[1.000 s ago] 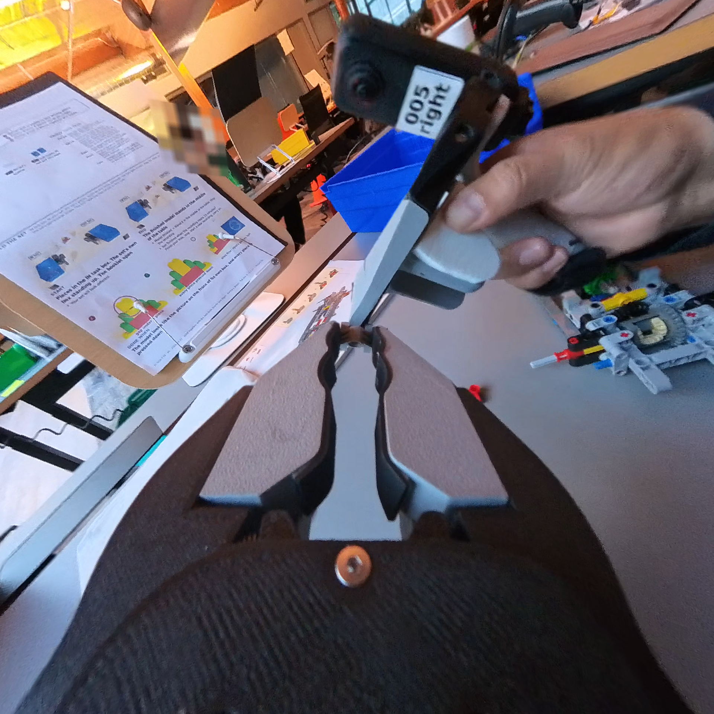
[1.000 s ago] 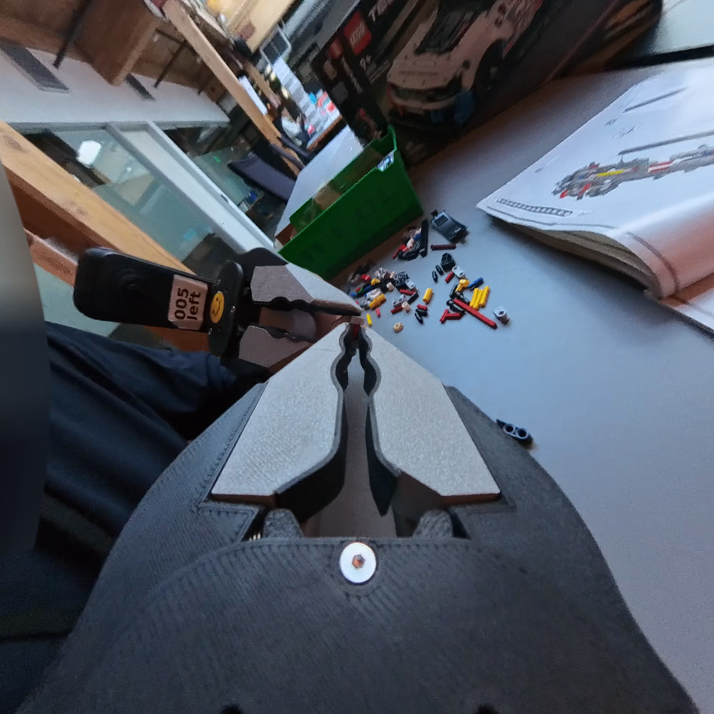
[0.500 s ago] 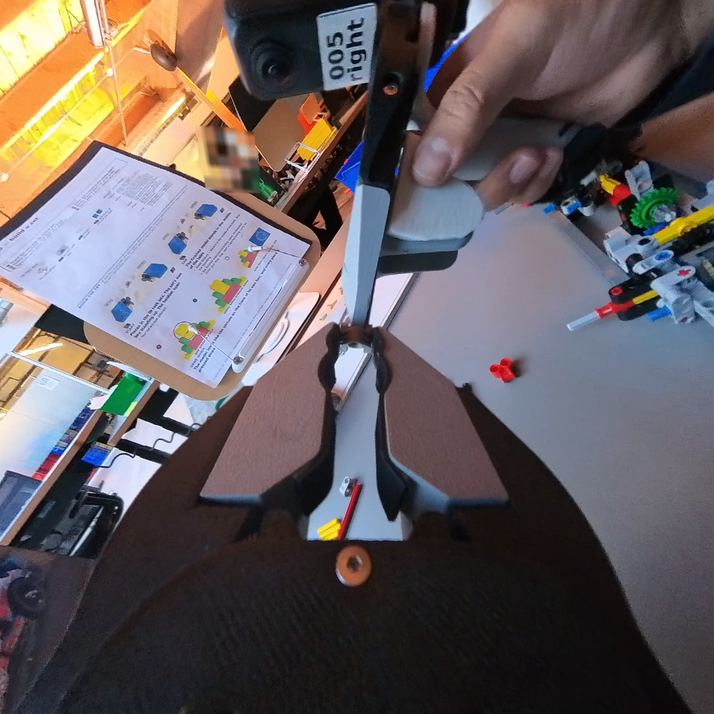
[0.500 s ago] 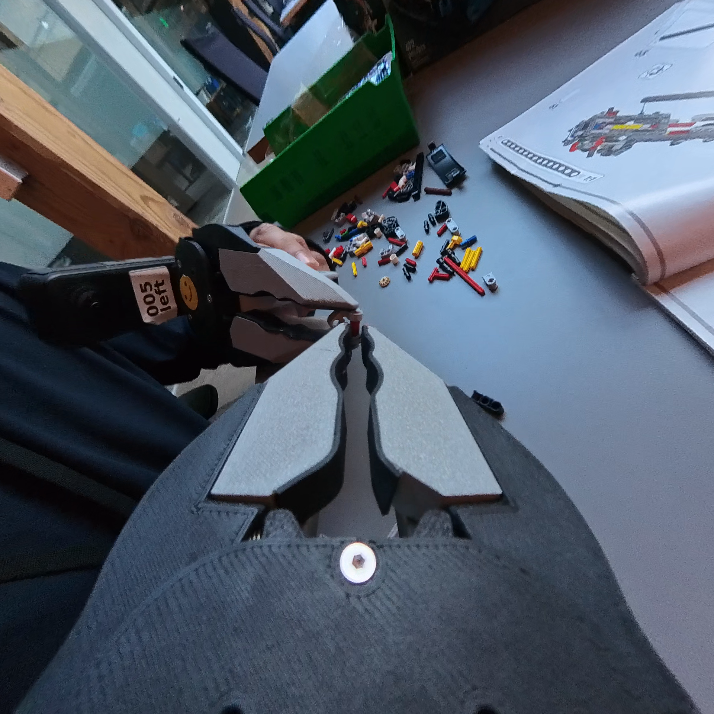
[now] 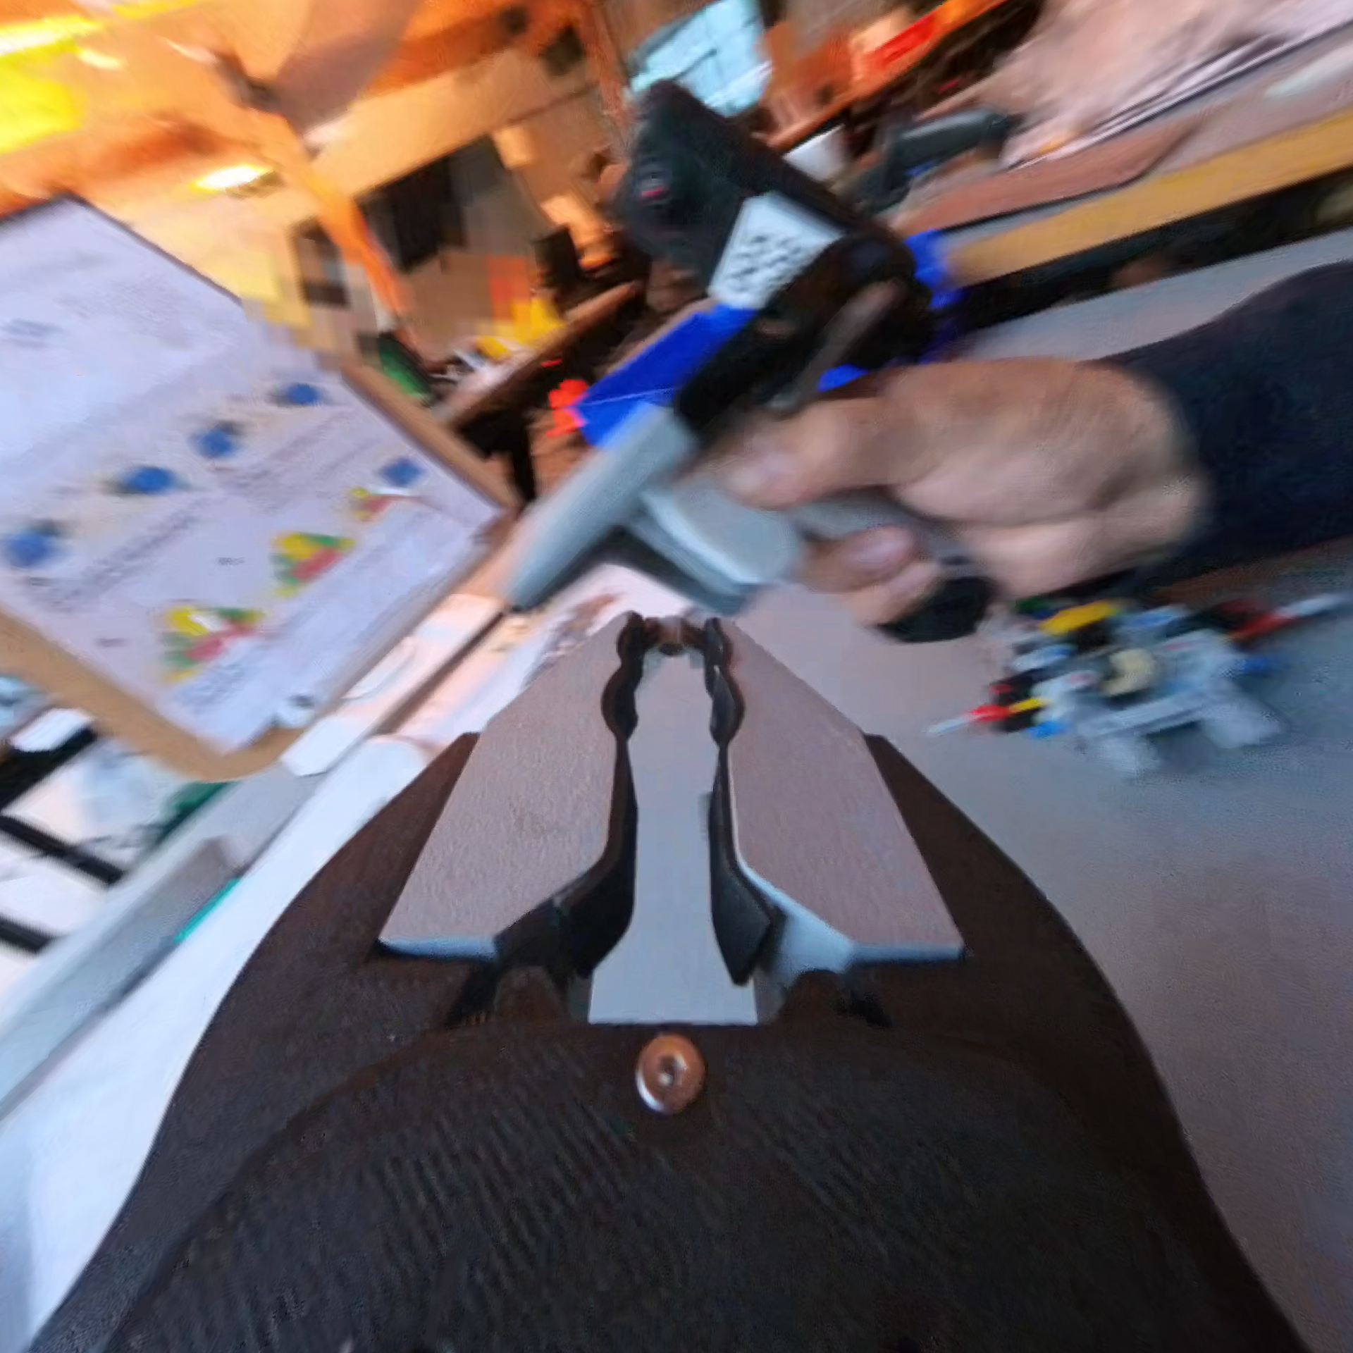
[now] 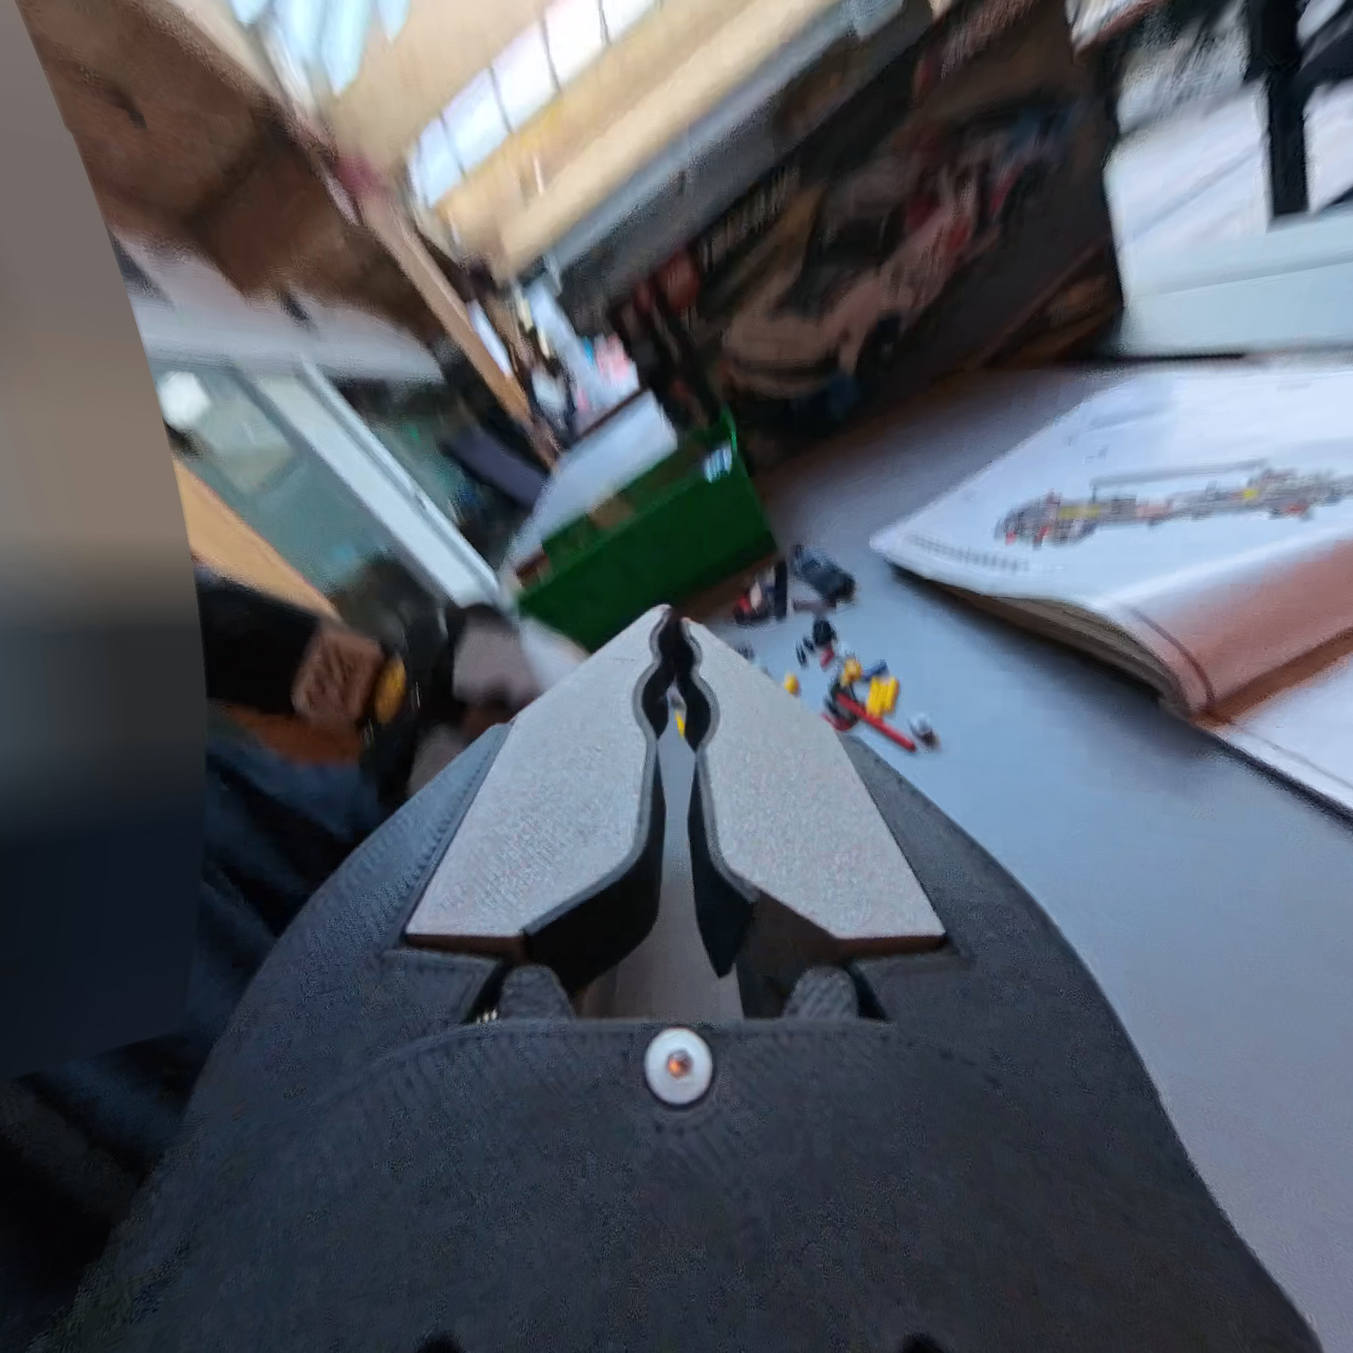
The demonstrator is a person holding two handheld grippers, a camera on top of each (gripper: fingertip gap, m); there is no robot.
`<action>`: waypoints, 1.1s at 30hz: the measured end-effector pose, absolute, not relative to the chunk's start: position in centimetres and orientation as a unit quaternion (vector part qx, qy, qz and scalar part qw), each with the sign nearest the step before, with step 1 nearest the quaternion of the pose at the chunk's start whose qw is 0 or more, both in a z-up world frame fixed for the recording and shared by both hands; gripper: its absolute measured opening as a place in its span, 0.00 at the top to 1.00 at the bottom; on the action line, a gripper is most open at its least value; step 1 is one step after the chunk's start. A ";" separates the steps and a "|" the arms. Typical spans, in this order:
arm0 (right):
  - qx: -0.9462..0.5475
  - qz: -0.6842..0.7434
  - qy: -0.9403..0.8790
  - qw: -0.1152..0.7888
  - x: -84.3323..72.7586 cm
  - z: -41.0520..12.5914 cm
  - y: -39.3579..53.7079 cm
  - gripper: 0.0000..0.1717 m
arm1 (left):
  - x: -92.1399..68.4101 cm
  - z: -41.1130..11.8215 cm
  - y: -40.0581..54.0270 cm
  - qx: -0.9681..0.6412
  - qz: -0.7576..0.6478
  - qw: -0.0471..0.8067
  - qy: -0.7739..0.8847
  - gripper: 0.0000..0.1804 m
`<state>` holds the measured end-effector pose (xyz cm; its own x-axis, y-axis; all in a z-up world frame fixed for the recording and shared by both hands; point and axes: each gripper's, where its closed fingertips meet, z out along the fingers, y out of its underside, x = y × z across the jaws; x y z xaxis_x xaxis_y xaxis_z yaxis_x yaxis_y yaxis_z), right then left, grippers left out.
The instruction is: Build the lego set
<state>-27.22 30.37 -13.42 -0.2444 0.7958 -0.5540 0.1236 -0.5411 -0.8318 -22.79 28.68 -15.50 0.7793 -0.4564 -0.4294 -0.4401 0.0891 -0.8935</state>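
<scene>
Both views are blurred by motion. My left gripper [image 5: 670, 635] is shut on a small grey piece [image 5: 670, 630] pinched at its very tips, above the grey table [image 5: 1098, 915]. My right gripper [image 6: 672, 626] is shut, its tips pressed together with nothing visible between them. In the left wrist view the right gripper [image 5: 516, 602], held by a hand [image 5: 988, 476], stands up and to the left of my left tips, apart from the piece. In the right wrist view the left gripper [image 6: 351, 677] is a blur at the left.
An instruction sheet on a board [image 5: 183, 476] stands left. A partly built brick model [image 5: 1120, 681] and a blue bin [image 5: 659, 366] lie behind the hand. A green bin [image 6: 644, 542], loose small pieces [image 6: 856, 695], an open booklet [image 6: 1135, 527] and a dark box [image 6: 915, 220] lie ahead of the right gripper.
The right gripper's tips were at the piece in my left tips; now they have drawn away up and to the left. The left gripper still holds the piece. Both cameras are swinging.
</scene>
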 end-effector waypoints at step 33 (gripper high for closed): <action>-0.591 0.595 -0.538 0.081 -25.4 -15.0 28.5 0.99 | -24.8 -14.5 29.3 -0.630 0.128 0.691 0.331 0.92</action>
<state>-25.44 28.50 -15.00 -0.2888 0.7330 -0.6159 0.5390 -0.4071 -0.7373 -24.82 29.30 -14.46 0.7480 -0.2395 -0.6190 -0.5941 0.1742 -0.7853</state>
